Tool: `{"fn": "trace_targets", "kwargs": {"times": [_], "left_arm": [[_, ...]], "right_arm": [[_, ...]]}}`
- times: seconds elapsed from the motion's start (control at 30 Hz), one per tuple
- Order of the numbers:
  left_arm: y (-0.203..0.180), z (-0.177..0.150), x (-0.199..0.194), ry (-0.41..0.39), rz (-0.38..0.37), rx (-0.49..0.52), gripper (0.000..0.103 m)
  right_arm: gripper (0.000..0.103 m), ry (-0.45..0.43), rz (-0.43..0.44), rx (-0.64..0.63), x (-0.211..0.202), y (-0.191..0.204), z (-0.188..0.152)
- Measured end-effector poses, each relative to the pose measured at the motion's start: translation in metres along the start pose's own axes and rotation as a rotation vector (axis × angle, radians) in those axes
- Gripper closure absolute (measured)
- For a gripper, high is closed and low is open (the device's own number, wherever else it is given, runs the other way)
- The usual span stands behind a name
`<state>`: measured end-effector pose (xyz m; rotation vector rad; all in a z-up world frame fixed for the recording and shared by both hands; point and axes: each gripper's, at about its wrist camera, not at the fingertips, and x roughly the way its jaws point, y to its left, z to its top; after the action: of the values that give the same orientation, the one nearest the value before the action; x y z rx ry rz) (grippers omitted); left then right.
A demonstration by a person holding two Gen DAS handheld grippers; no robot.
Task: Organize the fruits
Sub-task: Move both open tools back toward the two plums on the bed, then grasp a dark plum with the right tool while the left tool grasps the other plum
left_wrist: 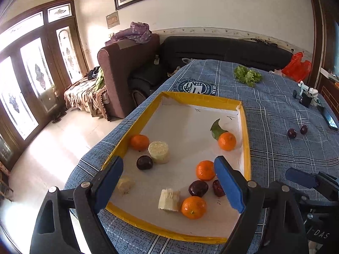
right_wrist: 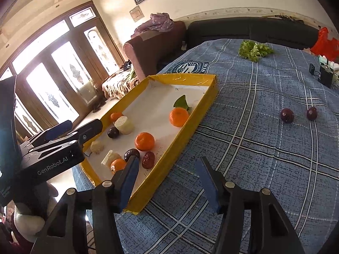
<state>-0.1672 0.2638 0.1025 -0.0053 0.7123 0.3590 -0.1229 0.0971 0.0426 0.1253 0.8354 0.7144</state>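
Note:
A yellow-rimmed white tray point(left_wrist: 203, 99) point(right_wrist: 209, 97) lies on the blue plaid cloth. It holds several oranges point(left_wrist: 205, 170) point(right_wrist: 145, 141), dark plums point(left_wrist: 144, 162) point(right_wrist: 113, 132), a red date point(left_wrist: 217, 188) point(right_wrist: 148, 160) and pale cut corn pieces point(left_wrist: 159, 152) point(right_wrist: 124, 125). Two plums point(left_wrist: 292, 133) point(right_wrist: 287, 115) lie on the cloth right of the tray. My left gripper point(left_wrist: 169, 182) is open and empty above the tray's near end. My right gripper point(right_wrist: 167, 180) is open and empty over the tray's near right corner.
A lettuce bunch point(left_wrist: 247, 75) point(right_wrist: 254, 50) lies at the far side of the table. Black clips and a phone point(left_wrist: 329, 119) sit at the right edge. Sofas point(left_wrist: 222, 50) stand behind the table. The table's left edge drops to the floor.

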Motion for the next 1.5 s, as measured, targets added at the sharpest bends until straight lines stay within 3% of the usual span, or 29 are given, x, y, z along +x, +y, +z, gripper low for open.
{"fn": "trace_targets", "kwargs": {"times": [0.4, 0.5, 0.63, 0.7, 0.77, 0.87, 0.93, 1.0, 1.07, 1.23, 1.27, 1.37, 1.5], "left_arm": [[-0.006, 0.002, 0.002, 0.02, -0.017, 0.017, 0.016], [-0.009, 0.02, -0.006, 0.015, -0.089, 0.04, 0.016], [-0.016, 0.063, -0.034, -0.075, -0.232, 0.039, 0.016], [-0.027, 0.078, -0.039, -0.098, -0.305, 0.044, 0.015], [-0.044, 0.079, -0.031, -0.071, -0.365, 0.06, 0.014], [-0.077, 0.066, -0.004, 0.039, -0.457, 0.088, 0.014], [-0.094, 0.056, 0.011, 0.086, -0.477, 0.097, 0.014], [-0.104, 0.051, 0.022, 0.112, -0.488, 0.105, 0.018], [-0.11, 0.051, 0.029, 0.129, -0.503, 0.109, 0.031], [-0.125, 0.055, 0.038, 0.136, -0.493, 0.116, 0.032], [-0.127, 0.056, 0.04, 0.139, -0.493, 0.116, 0.032], [-0.14, 0.057, 0.05, 0.159, -0.498, 0.116, 0.032], [-0.164, 0.057, 0.064, 0.211, -0.533, 0.12, 0.032]], "right_arm": [[0.039, -0.016, -0.042, 0.037, -0.011, -0.024, 0.0], [0.039, -0.037, -0.09, 0.049, -0.027, -0.041, 0.004], [0.039, -0.125, -0.18, 0.125, -0.078, -0.089, 0.029], [0.03, -0.166, -0.236, 0.154, -0.1, -0.111, 0.04], [0.029, -0.186, -0.312, 0.183, -0.112, -0.138, 0.051], [0.029, -0.155, -0.318, 0.257, -0.098, -0.175, 0.055], [0.034, -0.119, -0.346, 0.276, -0.076, -0.193, 0.058], [0.045, -0.076, -0.371, 0.283, -0.05, -0.209, 0.065], [0.045, -0.041, -0.397, 0.294, -0.025, -0.226, 0.072], [0.046, 0.034, -0.439, 0.281, 0.017, -0.238, 0.076], [0.046, 0.042, -0.442, 0.277, 0.02, -0.24, 0.075], [0.073, 0.046, -0.468, 0.255, 0.025, -0.241, 0.073], [0.073, 0.015, -0.426, 0.306, 0.008, -0.247, 0.066]]}}
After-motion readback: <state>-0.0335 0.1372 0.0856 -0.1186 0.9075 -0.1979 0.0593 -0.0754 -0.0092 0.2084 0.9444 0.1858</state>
